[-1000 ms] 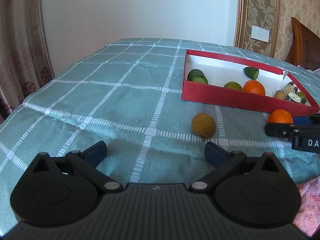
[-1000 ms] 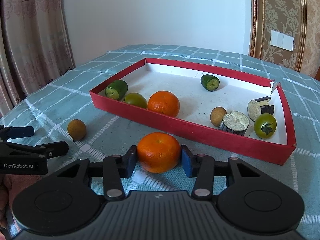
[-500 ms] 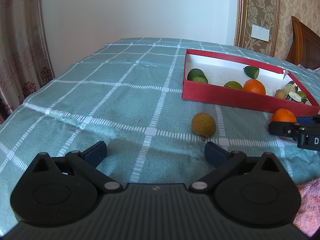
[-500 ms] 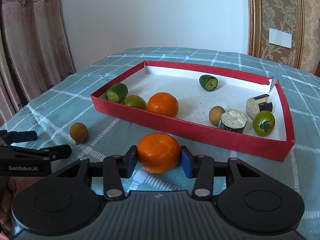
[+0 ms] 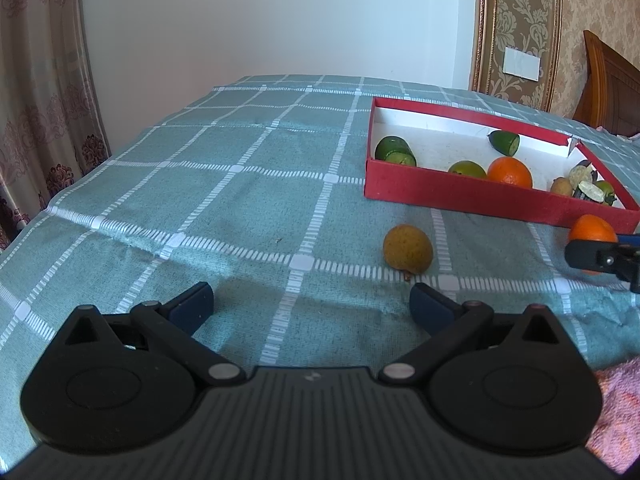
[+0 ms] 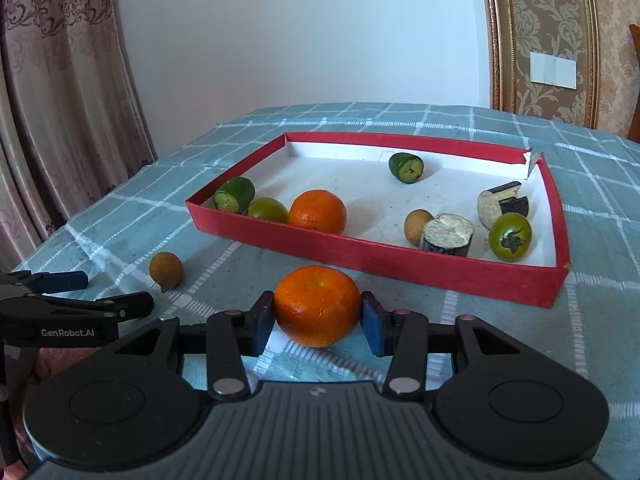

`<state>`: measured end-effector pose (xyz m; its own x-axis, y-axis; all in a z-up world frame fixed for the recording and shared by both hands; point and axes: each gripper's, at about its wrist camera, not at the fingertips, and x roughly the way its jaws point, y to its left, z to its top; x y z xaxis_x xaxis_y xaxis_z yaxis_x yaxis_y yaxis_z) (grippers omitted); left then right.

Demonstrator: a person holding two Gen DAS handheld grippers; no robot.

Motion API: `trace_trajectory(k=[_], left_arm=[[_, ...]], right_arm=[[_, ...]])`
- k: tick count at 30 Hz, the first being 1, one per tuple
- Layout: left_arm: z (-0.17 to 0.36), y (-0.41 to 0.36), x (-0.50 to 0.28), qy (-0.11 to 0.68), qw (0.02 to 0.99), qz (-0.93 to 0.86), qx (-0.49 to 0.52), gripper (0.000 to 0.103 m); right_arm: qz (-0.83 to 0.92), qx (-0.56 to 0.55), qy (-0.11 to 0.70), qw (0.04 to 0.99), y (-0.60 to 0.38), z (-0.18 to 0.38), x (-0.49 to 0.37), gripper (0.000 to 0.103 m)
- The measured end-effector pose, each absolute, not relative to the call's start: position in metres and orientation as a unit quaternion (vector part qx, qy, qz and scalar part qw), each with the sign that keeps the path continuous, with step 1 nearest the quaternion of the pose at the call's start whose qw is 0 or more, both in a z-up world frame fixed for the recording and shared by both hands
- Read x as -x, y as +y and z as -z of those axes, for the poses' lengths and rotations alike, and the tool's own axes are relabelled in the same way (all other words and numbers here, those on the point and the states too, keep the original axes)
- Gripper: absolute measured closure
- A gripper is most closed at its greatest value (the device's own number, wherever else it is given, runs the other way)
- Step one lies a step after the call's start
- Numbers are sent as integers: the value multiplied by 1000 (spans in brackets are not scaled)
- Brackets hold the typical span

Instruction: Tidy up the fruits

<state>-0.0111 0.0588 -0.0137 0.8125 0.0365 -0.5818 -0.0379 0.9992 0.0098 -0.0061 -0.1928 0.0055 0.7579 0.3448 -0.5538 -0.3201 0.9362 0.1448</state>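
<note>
The right gripper [image 6: 318, 318] pinches an orange [image 6: 317, 306] between both blue pads, just in front of the red tray's [image 6: 384, 258] near wall. The left gripper [image 5: 312, 300] stands spread and empty over the checked cloth [image 5: 224, 200], with a small brown fruit [image 5: 408, 247] lying between it and the tray

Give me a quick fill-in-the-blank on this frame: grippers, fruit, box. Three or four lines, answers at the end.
1. The right gripper is shut on an ____.
2. The left gripper is ____, with nothing between its pads.
3. The small brown fruit lies on the tablecloth, ____ the red box.
4. The number of oranges already inside the red box is ____.

Answers: orange; open; outside; one
</note>
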Motion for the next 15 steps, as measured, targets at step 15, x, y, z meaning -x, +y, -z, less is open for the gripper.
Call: trace_trajectory(k=[15], left_arm=[[13, 58, 11, 306, 952, -20, 1, 0]], right_arm=[[-156, -41, 301, 940, -224, 1, 12, 58]])
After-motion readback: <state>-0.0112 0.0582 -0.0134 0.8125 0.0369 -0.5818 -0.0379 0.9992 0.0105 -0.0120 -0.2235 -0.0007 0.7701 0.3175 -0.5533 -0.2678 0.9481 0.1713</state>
